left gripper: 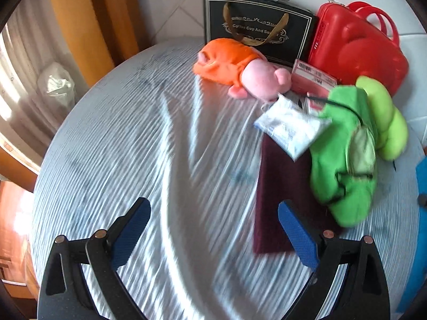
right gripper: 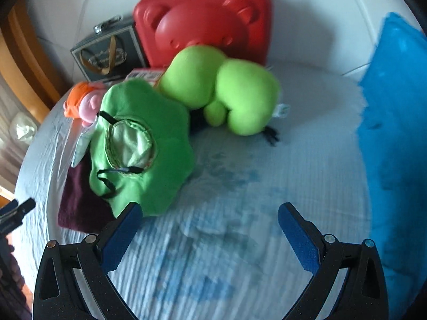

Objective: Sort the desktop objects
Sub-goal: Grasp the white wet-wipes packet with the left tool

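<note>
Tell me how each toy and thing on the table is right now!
Left tongs: open, empty.
Right tongs: open, empty.
Red case: closed, upright.
Black gift bag: upright.
Pink plush: lying down.
Green plush: lying on maroon cloth.

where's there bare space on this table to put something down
The left half of the striped tablecloth is bare, bordered by the orange-and-pink plush and the maroon cloth. Another free patch lies between the green plush and the blue bag. The back is crowded: black gift bag, red case, packets.
</note>
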{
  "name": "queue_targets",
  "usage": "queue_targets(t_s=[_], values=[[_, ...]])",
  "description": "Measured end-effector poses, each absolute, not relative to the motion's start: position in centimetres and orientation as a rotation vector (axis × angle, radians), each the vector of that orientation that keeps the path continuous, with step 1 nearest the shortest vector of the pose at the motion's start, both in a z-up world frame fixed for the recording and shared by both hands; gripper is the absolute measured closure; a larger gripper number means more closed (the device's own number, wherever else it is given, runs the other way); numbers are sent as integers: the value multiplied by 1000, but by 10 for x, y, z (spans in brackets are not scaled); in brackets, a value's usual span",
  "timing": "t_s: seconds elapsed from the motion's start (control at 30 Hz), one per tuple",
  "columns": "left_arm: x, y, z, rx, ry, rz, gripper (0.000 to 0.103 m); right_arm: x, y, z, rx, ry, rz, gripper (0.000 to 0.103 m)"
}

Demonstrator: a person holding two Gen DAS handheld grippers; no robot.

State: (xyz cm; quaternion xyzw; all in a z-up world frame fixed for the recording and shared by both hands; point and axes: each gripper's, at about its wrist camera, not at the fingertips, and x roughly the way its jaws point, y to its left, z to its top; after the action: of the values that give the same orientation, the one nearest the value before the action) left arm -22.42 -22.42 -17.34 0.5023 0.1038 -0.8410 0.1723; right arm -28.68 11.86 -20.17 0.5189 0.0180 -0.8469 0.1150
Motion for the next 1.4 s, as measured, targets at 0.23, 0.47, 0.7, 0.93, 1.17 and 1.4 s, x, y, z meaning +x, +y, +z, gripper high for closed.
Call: queue_targets(t_s=[0.23,0.47,0.7,0.93,1.17,1.4], values=[[-311,-186,-189,1497,168,-2531,5,-323,91,-228,1538,-3,-2421,0],[-346,-194,-232,1591,63,-2447,5,-350,61,-255,1621,85,-2350,0],[-315,-274,-246,1556,94,-2226,5,-356,43,-277,1671,75,-2276,0],[-290,-291,-224,1570,187,-2250,5,-349,38,-276,1683,106,-2248,0],[-309,-263,-192,1565,247,-2397,5,-347,45,-269,1692,86,-2249,0],[-351,-222,-227,1746,149,-2450,5,-350,51,-266,1681,36,-2252,0]])
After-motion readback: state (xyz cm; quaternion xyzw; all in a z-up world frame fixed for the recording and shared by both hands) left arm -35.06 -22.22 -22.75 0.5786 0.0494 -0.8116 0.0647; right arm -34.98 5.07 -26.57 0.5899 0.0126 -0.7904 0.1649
